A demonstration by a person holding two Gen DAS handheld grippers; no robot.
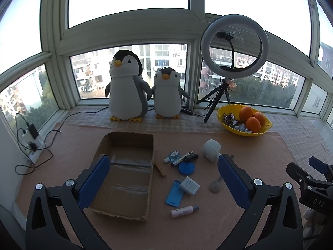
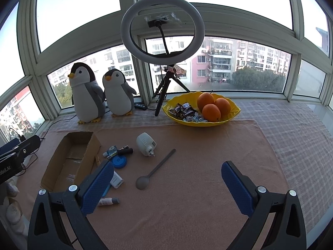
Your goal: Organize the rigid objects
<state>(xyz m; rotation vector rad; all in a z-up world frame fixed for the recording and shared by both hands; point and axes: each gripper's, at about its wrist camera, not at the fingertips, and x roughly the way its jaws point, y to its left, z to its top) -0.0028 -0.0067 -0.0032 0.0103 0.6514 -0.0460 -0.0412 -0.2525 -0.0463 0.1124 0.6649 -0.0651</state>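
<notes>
Both grippers' fingers spread, empty; grey spoon [image 2: 155,169] lies diagonally, bowl nearest.

A peach cloth [image 2: 187,198] carries a cardboard box [image 1: 124,187] and a grey spoon [image 2: 154,171].

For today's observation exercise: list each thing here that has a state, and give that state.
Cardboard box: open, empty.
Left gripper: open, holding nothing.
Right gripper: open, holding nothing.
Ring light: off.
Small bottle: capped, lying down.
Yellow bowl: holds oranges and sweets.
</notes>
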